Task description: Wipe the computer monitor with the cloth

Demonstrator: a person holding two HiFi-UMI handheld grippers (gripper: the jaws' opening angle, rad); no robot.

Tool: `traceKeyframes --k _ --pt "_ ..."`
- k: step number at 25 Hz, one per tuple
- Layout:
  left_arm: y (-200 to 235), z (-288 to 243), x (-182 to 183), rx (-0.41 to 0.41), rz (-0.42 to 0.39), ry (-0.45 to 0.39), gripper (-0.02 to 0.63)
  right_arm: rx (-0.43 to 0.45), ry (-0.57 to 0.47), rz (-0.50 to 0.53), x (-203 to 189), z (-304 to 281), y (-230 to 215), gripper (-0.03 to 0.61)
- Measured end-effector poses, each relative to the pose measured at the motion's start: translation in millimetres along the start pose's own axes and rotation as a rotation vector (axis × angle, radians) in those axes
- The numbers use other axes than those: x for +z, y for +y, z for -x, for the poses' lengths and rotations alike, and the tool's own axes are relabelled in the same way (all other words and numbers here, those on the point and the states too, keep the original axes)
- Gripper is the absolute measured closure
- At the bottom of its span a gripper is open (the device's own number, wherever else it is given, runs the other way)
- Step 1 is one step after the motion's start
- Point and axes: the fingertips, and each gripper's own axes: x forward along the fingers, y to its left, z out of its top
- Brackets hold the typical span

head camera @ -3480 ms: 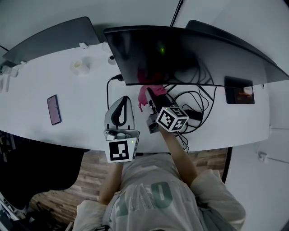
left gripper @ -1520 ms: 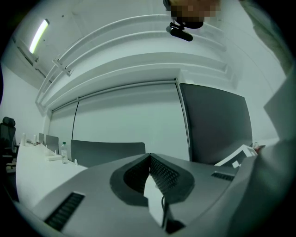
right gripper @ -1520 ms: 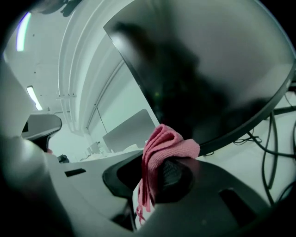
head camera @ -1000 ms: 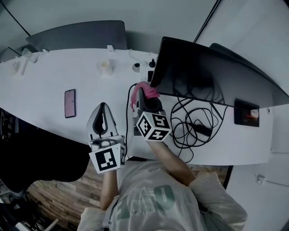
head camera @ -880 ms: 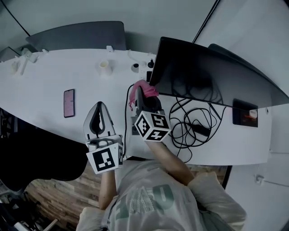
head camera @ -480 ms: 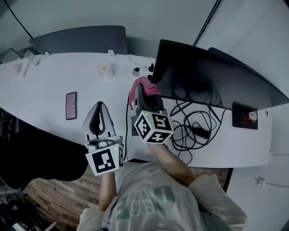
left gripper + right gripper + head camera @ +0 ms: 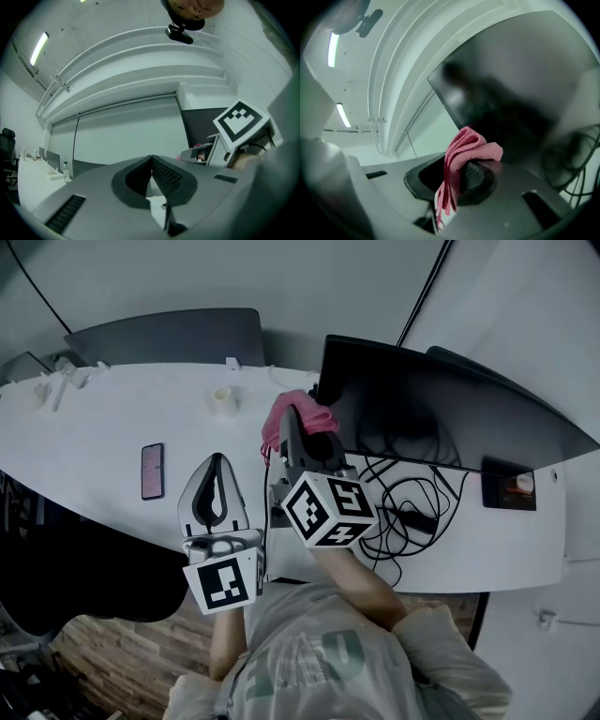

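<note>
**Right gripper** [image 7: 457, 171]: jaws clenched on a pink cloth [image 7: 464, 150]. The cloth is pinched between the two pads. Its folded bulk rises above the jaw tips and flops over one pad, and its loose edges hang down into the gap behind.

**Computer monitor** [image 7: 441, 404]: dark screen, standing on a white desk [image 7: 103, 432]. In the head view the cloth sits at the monitor's left edge, near the lower corner. Whether it touches the screen cannot be told.

**Left gripper** [image 7: 214, 465]: jaws closed tip to tip with nothing between them. It is held over the desk to the left of the right gripper, apart from the monitor.

**Also on the desk:**
- a smartphone [image 7: 152, 471] lying flat, left of the left gripper
- a tangle of black cables [image 7: 405, 507] below the monitor
- a small pale cylinder [image 7: 223, 401] near the far edge
</note>
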Motion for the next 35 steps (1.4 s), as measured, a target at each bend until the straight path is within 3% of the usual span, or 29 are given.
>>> traceKeyframes --k 8,19,26,31,35 --pt "2 0 4 0.003 0.017 -0.008 0.598 0.083 -0.140 0.122 55 1 37 0.520" --pt "-1 -1 38 -0.008 0.018 -0.077 0.598 0.163 -0.254 0.113 117 7 76 0.520" --pt "4 2 42 -0.007 -0.005 -0.086 0.598 0.183 -0.291 0.126 130 8 88 0.520" --pt "0 1 37 -0.012 0.009 -0.071 0.598 0.271 -0.282 0.199 138 16 110 0.520" --pt "-6 -1 42 -0.034 0.026 -0.100 0.598 0.282 -0.381 0.331 178 32 119 0.520"
